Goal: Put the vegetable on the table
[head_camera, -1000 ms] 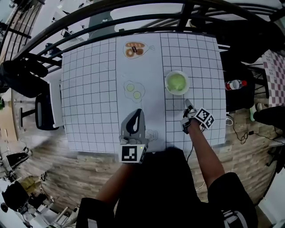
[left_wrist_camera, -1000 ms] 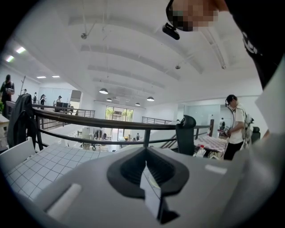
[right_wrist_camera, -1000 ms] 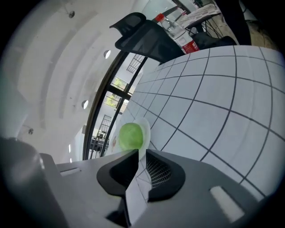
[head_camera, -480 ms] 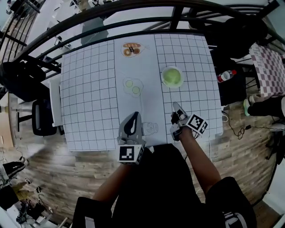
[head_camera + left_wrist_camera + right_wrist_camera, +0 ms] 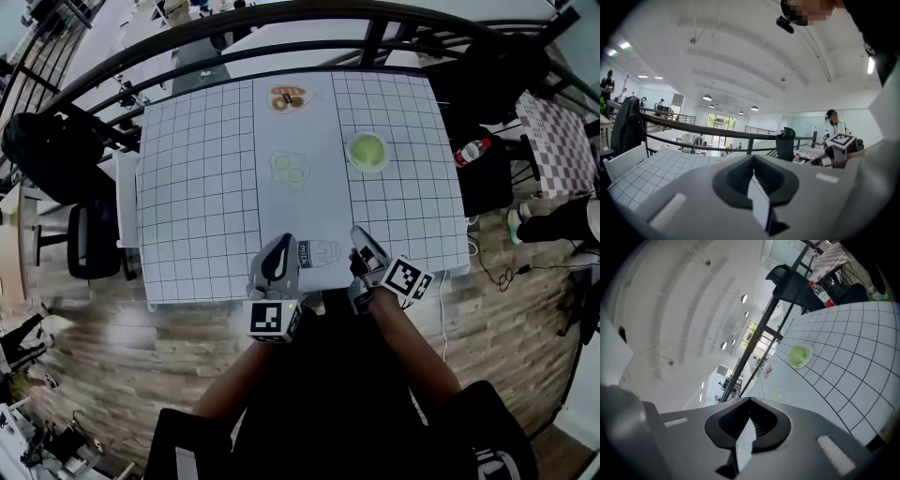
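A pale green bowl [image 5: 367, 152] holding something green, the vegetable, stands on the right half of the gridded white table [image 5: 197, 187]. In the right gripper view the bowl [image 5: 799, 356] shows far ahead. My left gripper [image 5: 284, 241] hangs over the table's near edge, jaws closed with nothing between them [image 5: 753, 158]. My right gripper [image 5: 359, 234] is beside it at the near edge, well short of the bowl, and is also shut and empty [image 5: 750, 402].
The table's plain middle strip carries printed pictures: bread [image 5: 288, 98], two slices [image 5: 291, 169], a carton [image 5: 320, 251]. A black chair [image 5: 92, 240] stands at the left side. A red-capped bottle [image 5: 469, 150] and a dark railing [image 5: 281, 19] lie beyond the table.
Both grippers have drawn back toward the table's near edge. The right gripper has moved away from the bowl and closer to the left one.
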{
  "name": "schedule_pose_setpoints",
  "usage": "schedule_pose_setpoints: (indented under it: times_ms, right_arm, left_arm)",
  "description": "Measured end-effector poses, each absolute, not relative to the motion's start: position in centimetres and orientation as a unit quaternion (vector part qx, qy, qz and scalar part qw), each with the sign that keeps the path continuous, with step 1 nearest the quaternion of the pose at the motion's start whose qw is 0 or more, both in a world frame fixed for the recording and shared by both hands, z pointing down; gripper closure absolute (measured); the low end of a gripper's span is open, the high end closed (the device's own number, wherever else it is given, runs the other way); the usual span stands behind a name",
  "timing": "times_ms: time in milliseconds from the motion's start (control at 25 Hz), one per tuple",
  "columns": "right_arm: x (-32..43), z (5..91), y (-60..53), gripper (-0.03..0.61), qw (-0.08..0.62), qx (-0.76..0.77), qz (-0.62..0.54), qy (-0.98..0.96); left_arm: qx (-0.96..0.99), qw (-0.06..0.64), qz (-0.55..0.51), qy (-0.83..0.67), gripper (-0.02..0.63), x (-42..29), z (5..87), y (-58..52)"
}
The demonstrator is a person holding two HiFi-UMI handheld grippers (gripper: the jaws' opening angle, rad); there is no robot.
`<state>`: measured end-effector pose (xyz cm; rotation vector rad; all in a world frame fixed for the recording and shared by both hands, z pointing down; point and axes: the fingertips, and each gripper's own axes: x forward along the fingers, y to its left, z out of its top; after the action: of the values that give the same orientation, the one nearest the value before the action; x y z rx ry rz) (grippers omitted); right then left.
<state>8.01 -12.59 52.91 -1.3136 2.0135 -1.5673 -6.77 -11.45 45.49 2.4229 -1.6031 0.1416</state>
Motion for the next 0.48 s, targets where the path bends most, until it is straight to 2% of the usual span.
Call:
schedule_pose_setpoints:
  times_ms: [480]
  right_arm:
    - [1.3,46.4,-7.2,0.58,0.005,-0.472,-0.337,0.815]
  left_arm:
    - [0.829,0.105,0.035,-0.548,0.606,-9.2,43.8,-7.5]
